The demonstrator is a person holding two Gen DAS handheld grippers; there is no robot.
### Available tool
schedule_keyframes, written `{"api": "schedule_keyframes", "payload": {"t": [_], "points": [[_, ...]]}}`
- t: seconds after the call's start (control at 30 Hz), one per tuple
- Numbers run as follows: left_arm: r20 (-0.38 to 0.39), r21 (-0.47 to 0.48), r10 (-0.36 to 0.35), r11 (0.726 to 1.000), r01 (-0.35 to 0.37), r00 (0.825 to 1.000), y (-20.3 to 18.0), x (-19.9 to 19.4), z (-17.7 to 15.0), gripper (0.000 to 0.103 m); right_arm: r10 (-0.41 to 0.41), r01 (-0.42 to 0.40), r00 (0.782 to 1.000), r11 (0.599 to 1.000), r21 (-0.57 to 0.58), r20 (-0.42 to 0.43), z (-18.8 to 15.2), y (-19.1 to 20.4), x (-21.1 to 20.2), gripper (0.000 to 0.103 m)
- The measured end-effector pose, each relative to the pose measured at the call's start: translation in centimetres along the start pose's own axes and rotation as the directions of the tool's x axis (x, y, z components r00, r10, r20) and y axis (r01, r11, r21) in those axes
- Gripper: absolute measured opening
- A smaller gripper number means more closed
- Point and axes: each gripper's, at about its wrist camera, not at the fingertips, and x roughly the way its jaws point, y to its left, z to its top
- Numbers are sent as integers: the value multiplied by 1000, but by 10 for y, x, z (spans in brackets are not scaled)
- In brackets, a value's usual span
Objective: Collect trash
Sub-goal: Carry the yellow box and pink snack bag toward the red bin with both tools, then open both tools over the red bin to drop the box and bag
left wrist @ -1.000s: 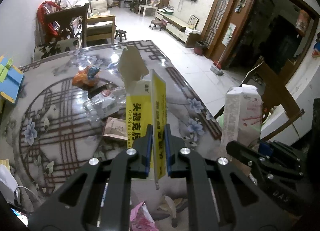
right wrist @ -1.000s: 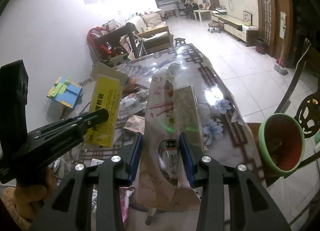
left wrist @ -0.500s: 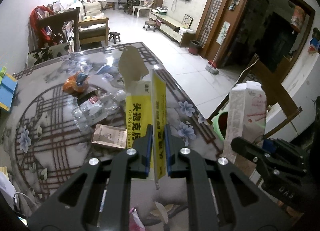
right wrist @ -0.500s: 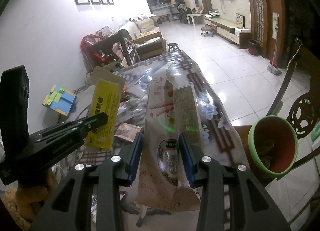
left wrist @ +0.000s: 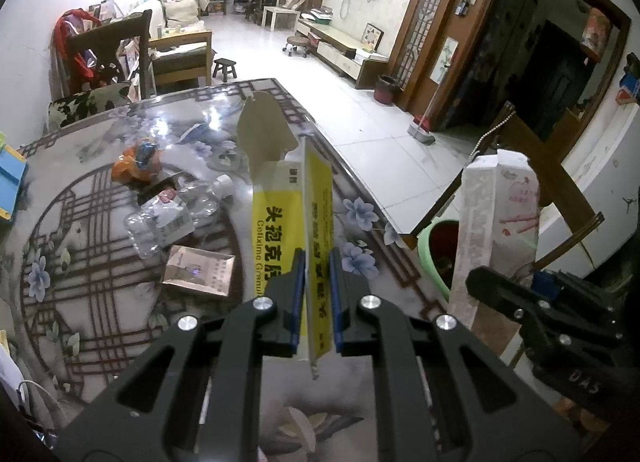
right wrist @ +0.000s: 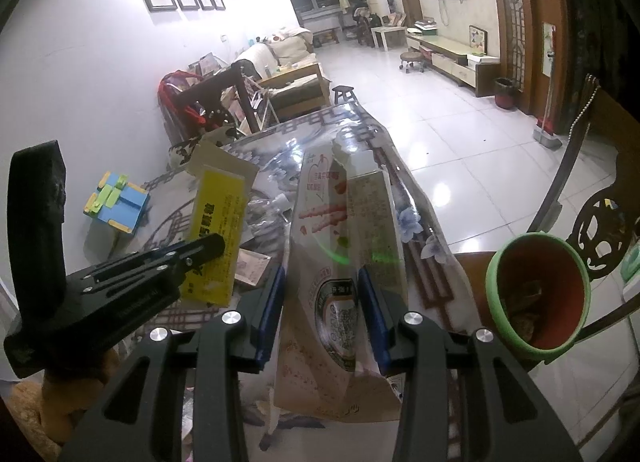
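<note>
Both hand-held grippers drifted toward the bin (right wrist: 538, 294), left (left wrist: 316, 302) pinching yellow box (left wrist: 296, 222), right (right wrist: 322, 302) clamping snack bag (right wrist: 340, 262).

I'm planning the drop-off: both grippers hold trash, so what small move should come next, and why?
Probably carry the right gripper, shut on the white carton, sideways until it hangs over the green-rimmed bin. The bin stands open beside the table edge, right of that carton. The left gripper, clamping the yellow box, can follow.

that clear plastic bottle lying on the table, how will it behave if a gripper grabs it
The clear plastic bottle looks empty and crumpled, so probably light and prone to buckling under the pads. Lying on its side on the glossy table, it may roll or slide when nudged.
</note>
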Motion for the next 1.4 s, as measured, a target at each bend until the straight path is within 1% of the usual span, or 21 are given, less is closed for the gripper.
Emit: {"api": "schedule_keyframes", "payload": {"t": [0.3,0.67,0.97,1.2,1.4], "points": [[-30,37,-36,999,37,999,-32,21,1,11,-47,47,999,999,25,17,1,-22,-11,38],[-55,82,-54,995,59,997,-81,48,8,11,-72,70,997,995,75,17,5,-70,-18,38],[-63,108,-48,993,55,997,-121,62,16,11,-70,68,997,993,100,15,12,-117,-23,38],[-84,125,-51,990,61,995,-160,84,23,11,-81,79,997,990,115,12,17,-155,-29,38],[-128,138,-95,984,112,987,-196,116,33,11,-115,111,993,982,150,17,21,-201,-34,38]]}}
